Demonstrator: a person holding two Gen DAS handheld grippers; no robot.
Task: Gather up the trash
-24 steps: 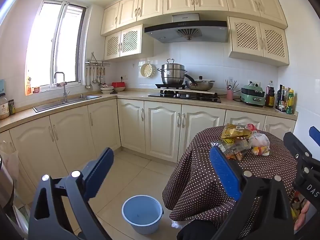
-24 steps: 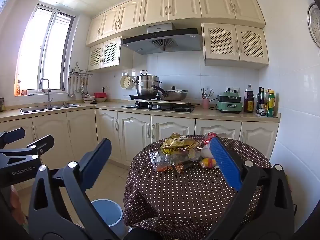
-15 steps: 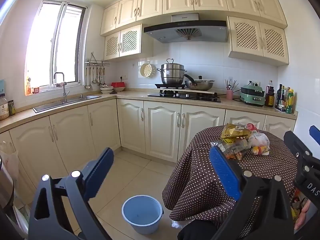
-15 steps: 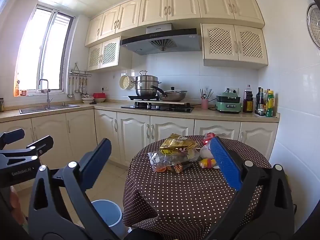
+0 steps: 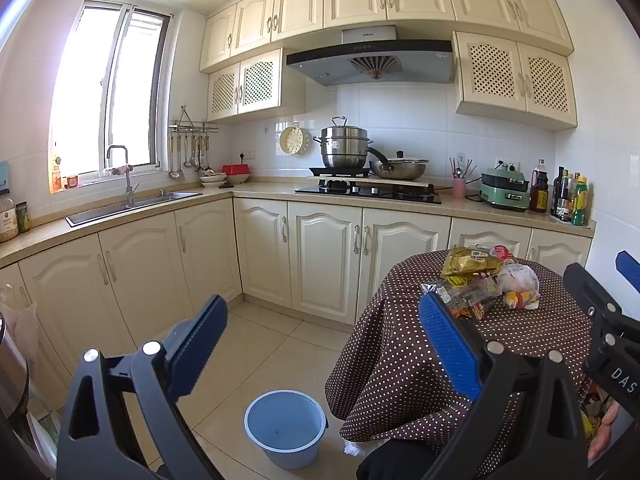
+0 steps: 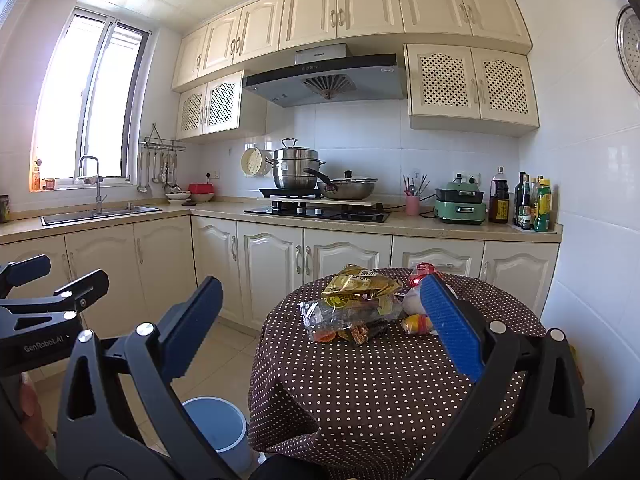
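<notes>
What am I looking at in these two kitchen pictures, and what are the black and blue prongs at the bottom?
The prongs are hand-held grippers, one in each of a person's hands, each with a camera looking along its fingers. One picture is from the left gripper, the other from the right gripper. Both stand open and hold nothing. Ahead is a round table under a dotted cloth, with a pile of trash on it: a yellow snack bag, a clear wrapper and a white plastic bag. A blue bucket stands on the floor beside the table.
</notes>
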